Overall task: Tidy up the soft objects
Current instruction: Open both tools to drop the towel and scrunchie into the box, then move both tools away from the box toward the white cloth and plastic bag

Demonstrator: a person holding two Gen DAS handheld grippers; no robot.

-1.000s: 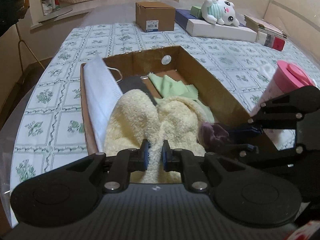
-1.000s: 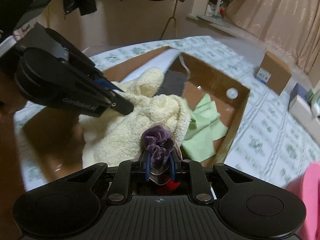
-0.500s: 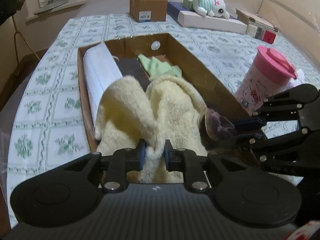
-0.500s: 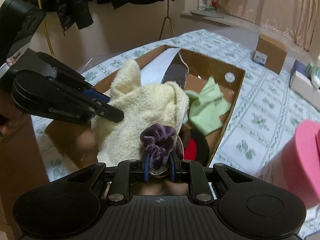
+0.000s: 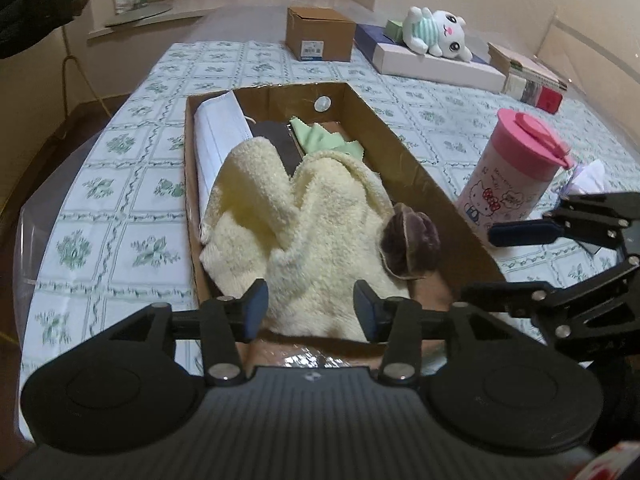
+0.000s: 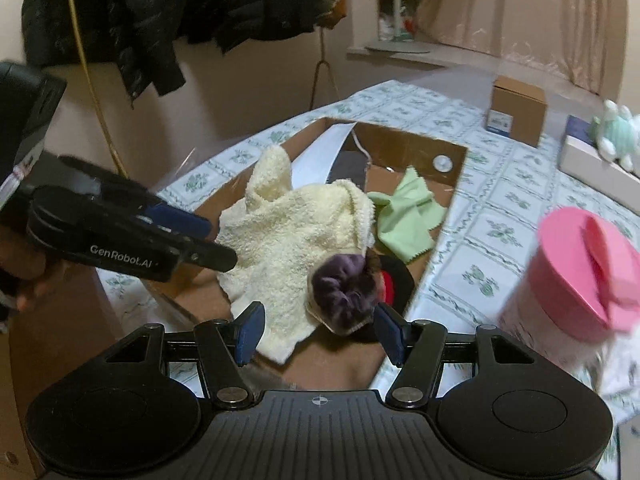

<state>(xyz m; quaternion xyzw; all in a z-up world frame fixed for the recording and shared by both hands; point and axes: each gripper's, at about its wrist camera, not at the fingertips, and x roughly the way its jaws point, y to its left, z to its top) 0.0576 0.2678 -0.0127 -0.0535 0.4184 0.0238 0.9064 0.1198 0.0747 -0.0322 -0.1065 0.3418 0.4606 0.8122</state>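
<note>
A long cardboard box (image 5: 408, 148) lies on the patterned table. A cream towel (image 5: 304, 216) is bunched in its near end, with a purple scrunchie in clear wrap (image 5: 410, 246) resting on its right side. Deeper in lie a white face mask (image 5: 218, 136), a dark cloth (image 5: 280, 142) and a green cloth (image 5: 320, 138). My left gripper (image 5: 310, 314) is open just behind the towel. My right gripper (image 6: 318, 330) is open, with the scrunchie (image 6: 344, 290) lying free between its fingers. The towel (image 6: 288, 236) and box (image 6: 448, 204) also show in the right wrist view.
A pink-lidded cup (image 5: 516, 176) stands right of the box. A small carton (image 5: 320, 34), a plush toy (image 5: 436, 32) on flat boxes and books (image 5: 528, 76) sit at the far end. Dark jackets (image 6: 160, 12) hang beyond the table's left side.
Both grippers have opened. The left let go of the towel, the right let go of the scrunchie. Both items now rest in the box and both grippers have drawn back.
</note>
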